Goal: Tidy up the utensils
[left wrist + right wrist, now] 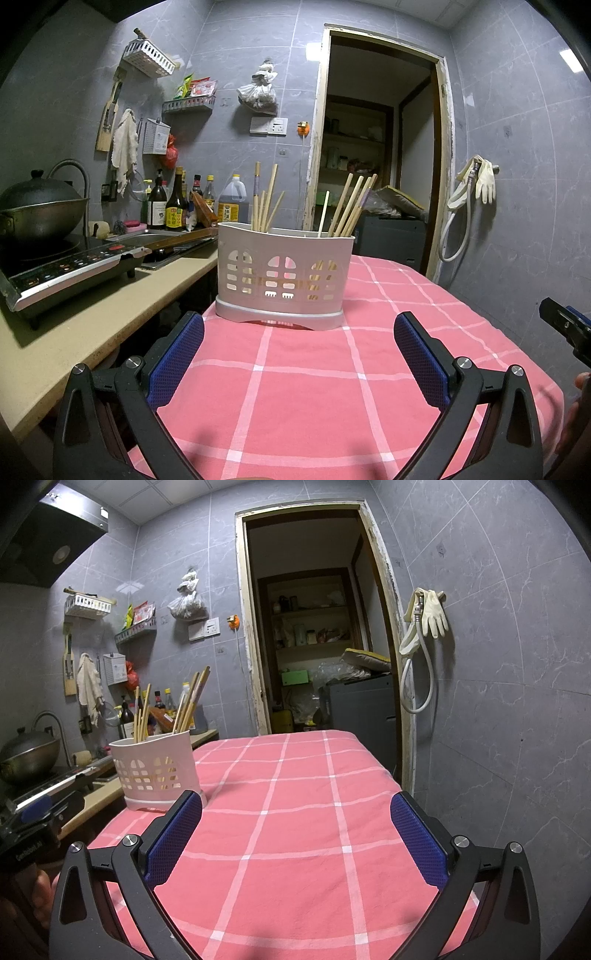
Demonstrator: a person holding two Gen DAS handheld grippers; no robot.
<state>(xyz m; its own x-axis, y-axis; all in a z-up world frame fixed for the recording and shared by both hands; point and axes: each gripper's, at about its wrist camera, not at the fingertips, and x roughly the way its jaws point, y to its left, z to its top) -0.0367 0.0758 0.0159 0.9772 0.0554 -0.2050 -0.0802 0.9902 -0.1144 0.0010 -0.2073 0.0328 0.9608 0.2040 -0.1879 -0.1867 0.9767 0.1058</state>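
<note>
A white slotted utensil holder (282, 275) stands on the pink checked tablecloth (295, 387) near its far left edge. Several wooden chopsticks (266, 203) stand in its left compartment and several more (352, 203) in its right one. My left gripper (299, 332) is open and empty, just in front of the holder. My right gripper (295, 812) is open and empty over the cloth (295, 849), with the holder (157, 771) and its chopsticks (188, 701) ahead to its left. The right gripper's tip shows at the left wrist view's right edge (565, 325).
A counter (92, 314) runs along the table's left side with an induction cooker (70, 269), a wok (37, 210), a sink and sauce bottles (173, 206). A doorway (317, 627) opens behind the table. Gloves and a hose (424, 627) hang on the right wall.
</note>
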